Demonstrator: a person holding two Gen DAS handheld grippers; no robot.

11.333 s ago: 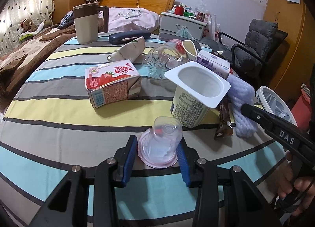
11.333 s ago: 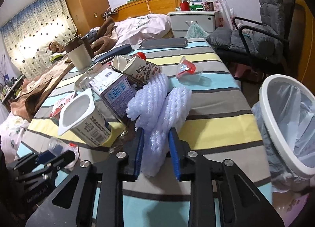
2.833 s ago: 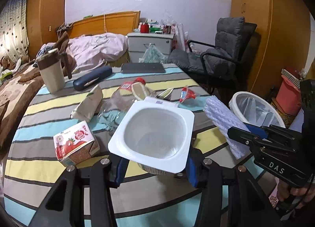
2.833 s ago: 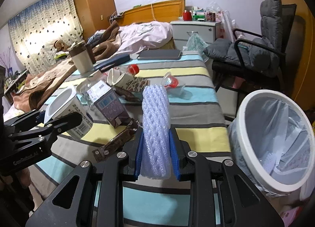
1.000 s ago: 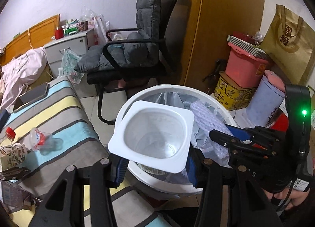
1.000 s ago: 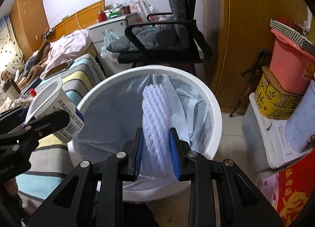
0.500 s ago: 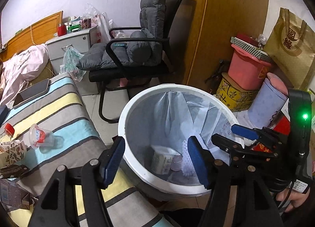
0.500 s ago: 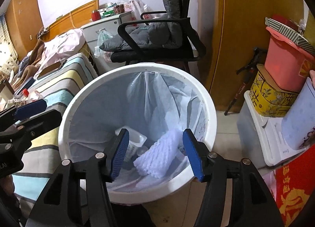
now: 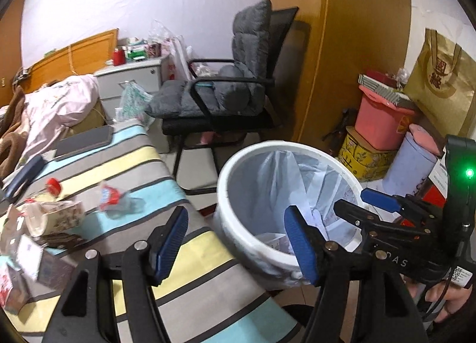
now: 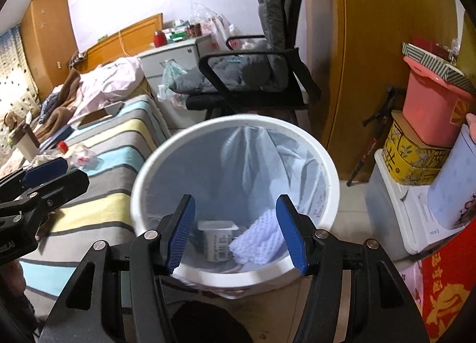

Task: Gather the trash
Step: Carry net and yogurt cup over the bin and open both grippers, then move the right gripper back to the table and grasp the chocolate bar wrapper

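Both blue-padded grippers, left (image 9: 235, 242) and right (image 10: 236, 231), wide and empty over white plastic-lined bin (image 10: 154, 164); remaining litter on striped tabletop (image 9: 125, 170) leftward, nearer left gripper.

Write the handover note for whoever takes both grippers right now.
Left gripper: open, empty, jaws just opened. Right gripper: open, empty, over the bin.
Trash bin: beside the striped table, bag-lined. Yogurt cup and foam net lie inside.
Left to collect on the table: paper cup, small clear cup with red lid, cartons at the near left edge.
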